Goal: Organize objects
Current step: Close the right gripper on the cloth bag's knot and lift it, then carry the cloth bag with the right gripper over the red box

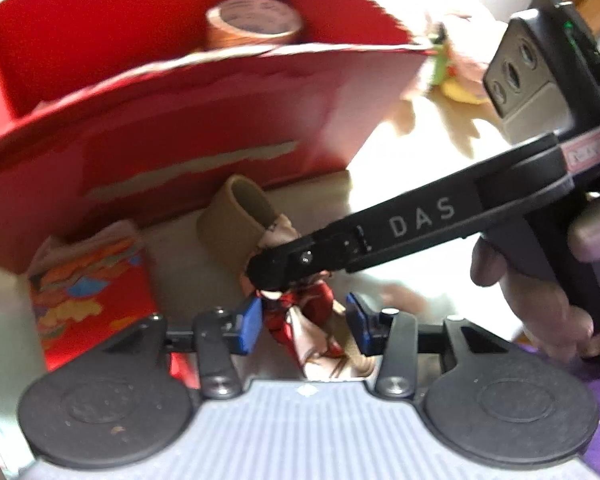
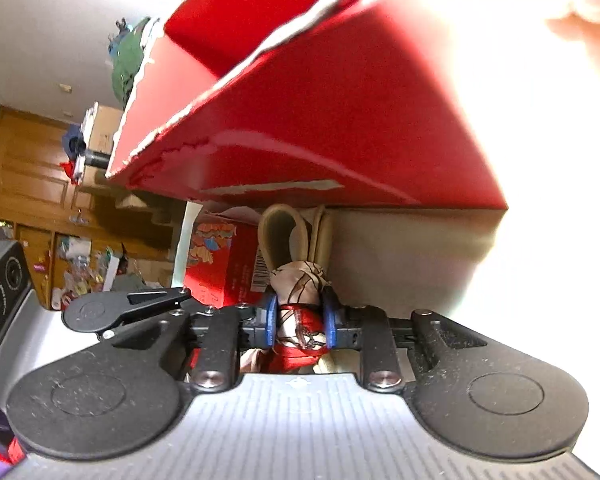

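Left wrist view: left gripper [image 1: 302,326] low centre, blue pads [image 1: 249,326] spread apart either side of a red-and-cream patterned cloth bundle [image 1: 300,332], not pressing it; right gripper [image 1: 268,276] reaching in from right of frame, tips on the same bundle. Right wrist view: right gripper [image 2: 300,322] clamped on the cloth bundle [image 2: 300,320], centre frame. Red cardboard box [image 1: 188,120] filling upper left, brown tape roll [image 1: 252,20] inside; empty cardboard roll [image 1: 236,224] just behind bundle; red patterned carton [image 1: 88,280] at lower left.
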Demonstrator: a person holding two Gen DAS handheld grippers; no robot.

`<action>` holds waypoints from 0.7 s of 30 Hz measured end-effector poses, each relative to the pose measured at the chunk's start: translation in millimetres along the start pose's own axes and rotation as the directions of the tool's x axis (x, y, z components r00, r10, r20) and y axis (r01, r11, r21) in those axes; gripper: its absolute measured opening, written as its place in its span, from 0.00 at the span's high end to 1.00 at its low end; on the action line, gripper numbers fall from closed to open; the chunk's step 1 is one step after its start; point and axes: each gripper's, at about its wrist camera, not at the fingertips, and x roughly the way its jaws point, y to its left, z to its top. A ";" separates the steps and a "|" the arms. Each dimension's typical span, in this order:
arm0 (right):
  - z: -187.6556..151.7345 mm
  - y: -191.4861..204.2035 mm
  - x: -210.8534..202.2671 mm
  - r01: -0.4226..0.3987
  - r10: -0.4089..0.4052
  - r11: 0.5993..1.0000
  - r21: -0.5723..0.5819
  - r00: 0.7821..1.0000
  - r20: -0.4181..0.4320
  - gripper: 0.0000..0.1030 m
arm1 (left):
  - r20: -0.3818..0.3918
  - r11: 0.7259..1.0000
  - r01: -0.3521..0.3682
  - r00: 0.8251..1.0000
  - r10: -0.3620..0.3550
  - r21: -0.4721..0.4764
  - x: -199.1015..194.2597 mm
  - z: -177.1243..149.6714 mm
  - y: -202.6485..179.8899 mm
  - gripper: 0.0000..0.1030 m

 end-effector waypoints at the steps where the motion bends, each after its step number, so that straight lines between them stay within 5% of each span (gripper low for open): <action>1: -1.8 -1.6 -5.9 -0.002 0.002 1.000 0.005 1.000 0.009 0.77 | 0.000 1.000 0.009 1.000 -0.009 0.026 -0.9 2.2 -5.3 0.56; 12: -31.4 -29.8 -94.1 0.032 -0.042 0.997 0.070 0.988 0.150 0.77 | -0.015 0.936 0.121 0.992 -0.123 0.330 -3.6 27.3 -75.8 0.56; 21: -54.5 -28.7 -169.2 0.042 -0.080 0.994 0.104 0.916 0.393 0.76 | 0.104 0.867 0.144 0.970 -0.219 0.478 -30.1 52.8 -126.6 0.56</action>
